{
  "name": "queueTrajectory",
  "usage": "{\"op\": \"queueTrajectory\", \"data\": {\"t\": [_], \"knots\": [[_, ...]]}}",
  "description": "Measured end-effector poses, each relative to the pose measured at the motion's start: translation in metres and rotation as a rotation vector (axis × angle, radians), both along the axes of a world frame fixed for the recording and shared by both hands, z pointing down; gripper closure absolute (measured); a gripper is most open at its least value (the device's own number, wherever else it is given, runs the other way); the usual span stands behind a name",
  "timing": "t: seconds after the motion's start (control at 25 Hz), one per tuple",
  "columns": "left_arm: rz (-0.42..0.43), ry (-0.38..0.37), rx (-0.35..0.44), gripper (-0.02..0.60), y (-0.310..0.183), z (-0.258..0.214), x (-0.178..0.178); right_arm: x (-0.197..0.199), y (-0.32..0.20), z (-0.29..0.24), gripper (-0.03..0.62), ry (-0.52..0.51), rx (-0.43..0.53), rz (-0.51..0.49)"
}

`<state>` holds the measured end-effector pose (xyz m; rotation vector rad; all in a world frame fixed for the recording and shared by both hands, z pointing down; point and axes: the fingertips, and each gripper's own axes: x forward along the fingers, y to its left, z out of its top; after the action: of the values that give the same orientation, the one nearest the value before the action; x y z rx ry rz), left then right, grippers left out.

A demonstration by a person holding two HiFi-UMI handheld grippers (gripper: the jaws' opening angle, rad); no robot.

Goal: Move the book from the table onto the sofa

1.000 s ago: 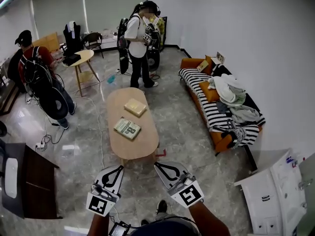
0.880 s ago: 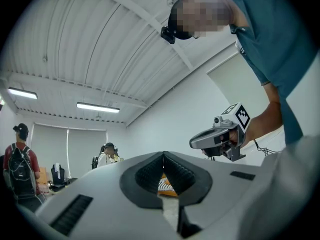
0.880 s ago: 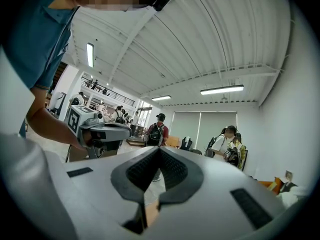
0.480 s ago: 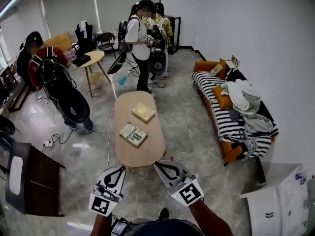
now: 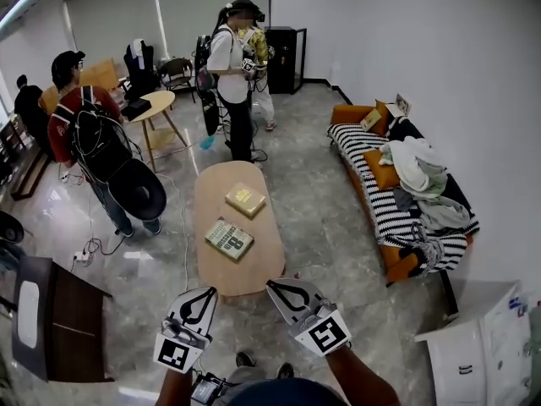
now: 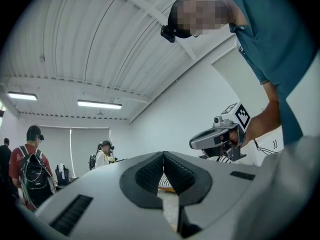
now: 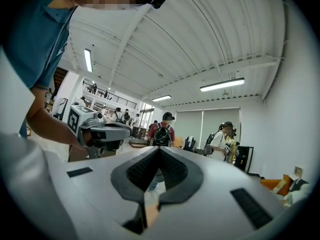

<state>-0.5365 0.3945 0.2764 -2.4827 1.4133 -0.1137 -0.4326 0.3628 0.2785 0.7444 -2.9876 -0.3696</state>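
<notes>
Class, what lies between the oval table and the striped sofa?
Nothing but bare grey floor, as the head view shows: no object stands between the table and the sofa.

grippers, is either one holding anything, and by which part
Nothing is held. The left gripper and right gripper are both shut and empty, short of the oval table, where the nearer book and farther book lie untouched.

Orange sofa (image 5: 346, 113), black-and-white striped throw (image 5: 385, 215), tan table (image 5: 242, 271); grey marbled floor (image 5: 314, 220)
</notes>
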Motion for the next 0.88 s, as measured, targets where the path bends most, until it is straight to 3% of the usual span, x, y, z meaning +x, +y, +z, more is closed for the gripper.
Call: {"op": "queueTrajectory", "data": {"t": [0.52, 0.88], "knots": [[0.107, 0.041, 0.016, 0.577, -0.062, -0.01, -0.07, -0.061, -0.05, -0.007, 0.586, 0.023, 0.007, 0.116], [0.147, 0.065, -0.011, 0.577, -0.098, 0.002, -0.091, -0.082, -0.079, 0.002, 0.586, 0.042, -0.012, 0.155]]}}
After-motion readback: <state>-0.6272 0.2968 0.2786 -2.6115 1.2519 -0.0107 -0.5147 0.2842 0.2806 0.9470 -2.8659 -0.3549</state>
